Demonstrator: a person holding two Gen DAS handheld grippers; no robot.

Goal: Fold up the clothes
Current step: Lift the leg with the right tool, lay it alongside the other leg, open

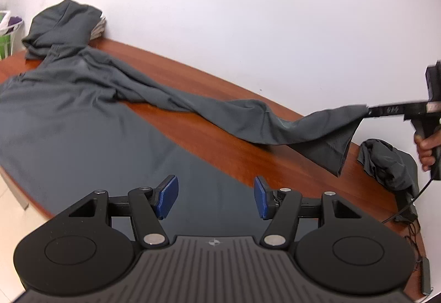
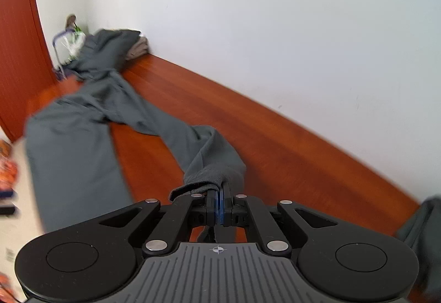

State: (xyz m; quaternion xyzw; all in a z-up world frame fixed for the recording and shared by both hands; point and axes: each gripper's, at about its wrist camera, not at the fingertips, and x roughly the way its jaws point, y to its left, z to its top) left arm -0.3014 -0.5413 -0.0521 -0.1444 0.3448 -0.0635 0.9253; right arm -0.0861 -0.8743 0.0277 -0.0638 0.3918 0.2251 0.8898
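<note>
your right tool is clamped on the hem of one leg of the grey trousers, lifting that end off the table — the rest lies spread across the wood, waist end over a pile by the wall. your left tool hovers above the other leg — pads apart, holding nothing.

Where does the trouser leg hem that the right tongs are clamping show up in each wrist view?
Left wrist view: the hem is at far right, lifted off the table, pinched by the right tongs.
Right wrist view: the hem is at bottom centre, bunched just ahead of the shut tongs.
Shared landmark: the clothes pile against the wall.
</note>
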